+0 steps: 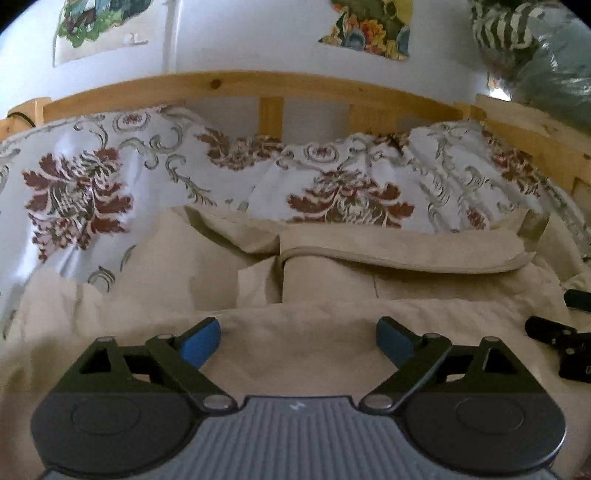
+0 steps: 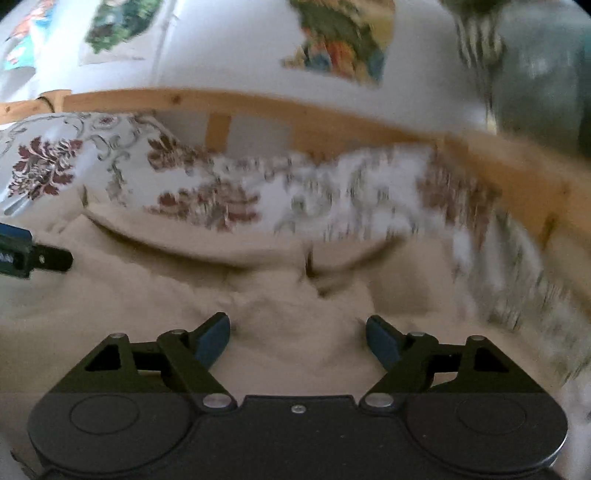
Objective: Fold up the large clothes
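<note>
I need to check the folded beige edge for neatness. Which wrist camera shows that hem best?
The left wrist view: the beige garment's folded hem is sharp, lying in front of the floral pillows. The right wrist view is motion-blurred; the hem shows only softly.

A home bedroom is indicated by a pine slatted wooden headboard (image 1: 258,86), floral-printed white bedding (image 1: 147,173), and colourful pictures (image 1: 369,27) stuck on the white wall.

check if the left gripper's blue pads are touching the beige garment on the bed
Cannot tell. In the left wrist view the left gripper is open over the beige garment, with nothing between the blue pads, but whether they rest on the cloth is unclear.
</note>
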`<state>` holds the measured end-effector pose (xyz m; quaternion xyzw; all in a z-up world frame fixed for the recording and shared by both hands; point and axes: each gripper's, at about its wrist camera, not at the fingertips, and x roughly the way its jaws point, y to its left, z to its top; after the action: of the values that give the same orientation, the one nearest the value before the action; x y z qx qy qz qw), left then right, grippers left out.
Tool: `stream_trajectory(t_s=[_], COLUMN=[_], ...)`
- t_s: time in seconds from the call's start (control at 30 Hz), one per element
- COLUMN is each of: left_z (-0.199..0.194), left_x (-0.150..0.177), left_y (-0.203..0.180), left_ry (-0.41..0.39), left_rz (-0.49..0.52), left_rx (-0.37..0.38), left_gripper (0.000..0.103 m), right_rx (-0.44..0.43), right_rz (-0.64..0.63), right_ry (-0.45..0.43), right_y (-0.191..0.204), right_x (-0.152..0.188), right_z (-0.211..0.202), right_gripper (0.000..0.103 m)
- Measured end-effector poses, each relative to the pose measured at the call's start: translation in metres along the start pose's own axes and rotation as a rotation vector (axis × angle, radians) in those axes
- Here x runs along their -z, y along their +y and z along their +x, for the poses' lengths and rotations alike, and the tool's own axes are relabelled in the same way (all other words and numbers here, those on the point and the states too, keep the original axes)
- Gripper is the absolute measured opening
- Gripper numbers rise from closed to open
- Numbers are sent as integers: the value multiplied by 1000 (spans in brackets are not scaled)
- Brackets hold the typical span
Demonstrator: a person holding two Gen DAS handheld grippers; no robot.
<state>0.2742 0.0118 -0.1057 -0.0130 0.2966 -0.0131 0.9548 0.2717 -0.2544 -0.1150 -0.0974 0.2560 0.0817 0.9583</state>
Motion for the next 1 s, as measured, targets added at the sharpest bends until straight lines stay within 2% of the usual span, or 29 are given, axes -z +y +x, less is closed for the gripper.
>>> stream_trajectory(t_s=[0.17,0.3,0.37,0.4,0.5,0.57,0.67,0.8,0.9,1.0], left_z=[4,-23,-44,-53,-88,-108,-126,-128,-124,-117], left_x=[-3,-5,-3,0,11,21,41,59,64,68], left_y=[0,7,12,15,21,29,43,55,68,87], left_ry=[30,17,24,29,18,33,104,177,179,163], left_rz=[3,-62,-102,-121,-165,-216,-321,-395,-456,-572], left_rx=[-11,-58,-41,-26,-41,-32,12,56,42,51], left_gripper=[100,102,102,102,102,102,102,102,102,102], right_rx=[-41,-55,-30,-17,33,22,-16,-60,-39,-18], right_rz=[53,81,104,117,257,365,515,723,877,966], right_ry=[35,46,45,64,130,146,161,208,231,221], right_y=[-4,-11,-18,-22,-38,-47,-55,-79,-101,-113], right_x=[15,9,1,-2,-3,7,24,41,58,67], right_z=[17,-6,-30,-43,-87,-113,-138,-132,-118,-106], right_gripper=[85,87,100,103,102,102,102,102,96,93])
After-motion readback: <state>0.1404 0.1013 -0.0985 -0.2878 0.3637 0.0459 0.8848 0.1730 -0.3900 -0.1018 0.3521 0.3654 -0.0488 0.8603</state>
